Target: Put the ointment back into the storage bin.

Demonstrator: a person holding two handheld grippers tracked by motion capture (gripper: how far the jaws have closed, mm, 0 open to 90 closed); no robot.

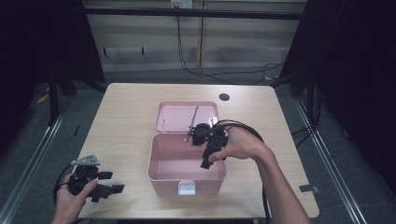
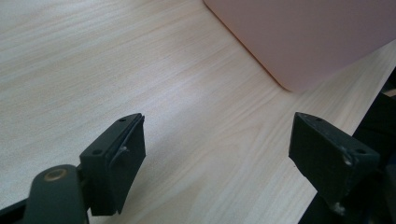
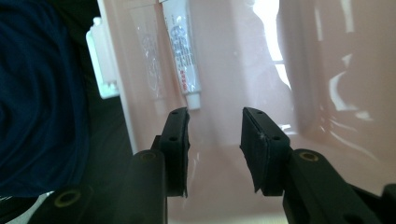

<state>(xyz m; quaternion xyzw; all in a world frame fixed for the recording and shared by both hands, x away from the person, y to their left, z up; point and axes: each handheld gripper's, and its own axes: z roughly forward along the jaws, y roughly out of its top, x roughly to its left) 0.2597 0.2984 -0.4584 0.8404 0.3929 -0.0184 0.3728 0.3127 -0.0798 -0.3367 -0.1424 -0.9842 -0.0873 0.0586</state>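
Observation:
An open pink box stands mid-table, its lid laid back behind it with a thin metal stay across it. My right gripper hangs over the box's right part, pointing down into it. In the right gripper view its jaws stand apart with nothing between them. Beyond them a white tube lies on the box floor against the glossy front wall, which mirrors it. My left gripper rests at the table's front left, open and bare, with the box's corner ahead of it.
A white latch sits on the box's front wall and also appears past the rim. The light wooden table has a round cable hole at the back. Dark blue clothing lies beyond the box.

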